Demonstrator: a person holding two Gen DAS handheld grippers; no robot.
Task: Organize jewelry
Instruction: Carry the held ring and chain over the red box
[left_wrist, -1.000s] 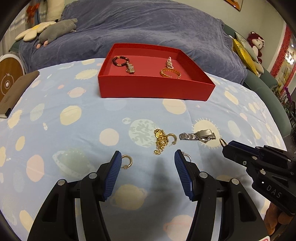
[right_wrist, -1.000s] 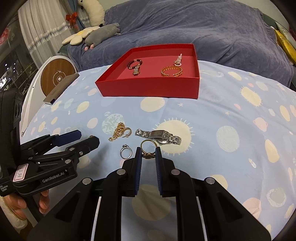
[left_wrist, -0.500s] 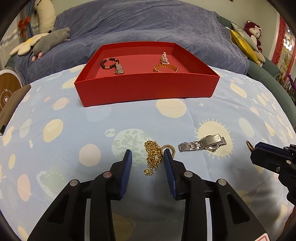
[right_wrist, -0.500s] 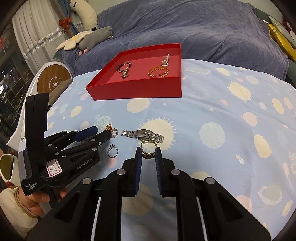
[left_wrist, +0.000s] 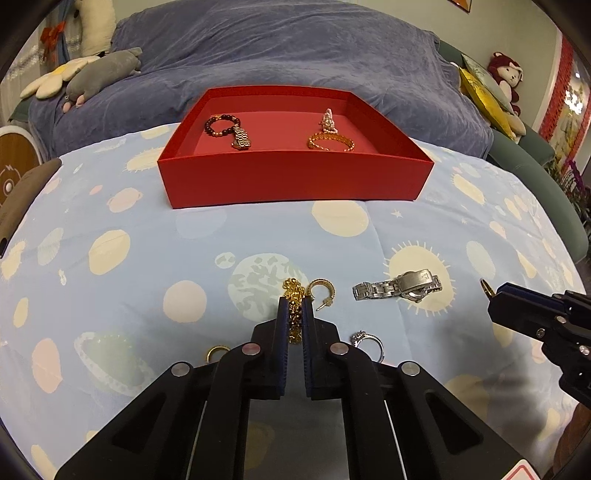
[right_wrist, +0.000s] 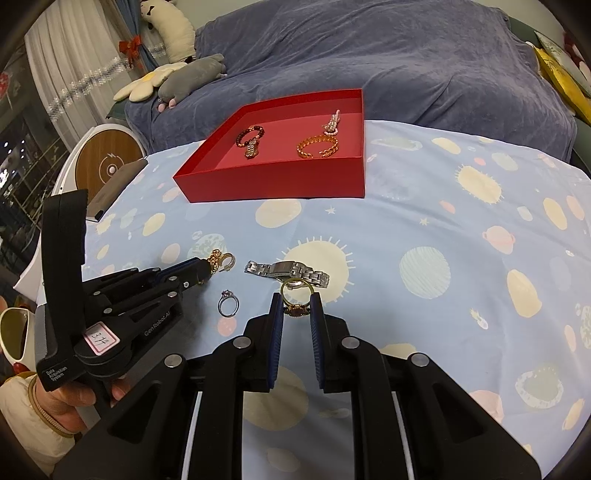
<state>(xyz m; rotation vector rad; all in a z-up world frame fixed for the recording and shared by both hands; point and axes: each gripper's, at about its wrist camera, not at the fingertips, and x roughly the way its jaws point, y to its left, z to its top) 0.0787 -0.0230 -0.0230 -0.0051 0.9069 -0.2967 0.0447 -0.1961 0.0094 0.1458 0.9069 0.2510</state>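
My left gripper (left_wrist: 294, 308) is shut on a gold chain (left_wrist: 294, 295) lying on the blue planet-print cloth; it also shows in the right wrist view (right_wrist: 201, 267). My right gripper (right_wrist: 296, 304) is shut on a gold ring (right_wrist: 295, 293) with a dark stone, held just above the cloth. A red tray (left_wrist: 295, 181) stands farther back and holds a dark bead bracelet (left_wrist: 221, 123), a gold bracelet (left_wrist: 330, 142) and a pink piece (left_wrist: 328, 120).
On the cloth lie a silver watch (left_wrist: 399, 288), a gold hoop earring (left_wrist: 323, 291), a silver ring (left_wrist: 365, 341) and another gold ring (left_wrist: 216, 352). A blue blanket-covered sofa (left_wrist: 295, 55) with plush toys rises behind the tray.
My left gripper moved forward and right over the gold chain and closed on it. My right gripper stayed shut on the gold ring and rose slightly.
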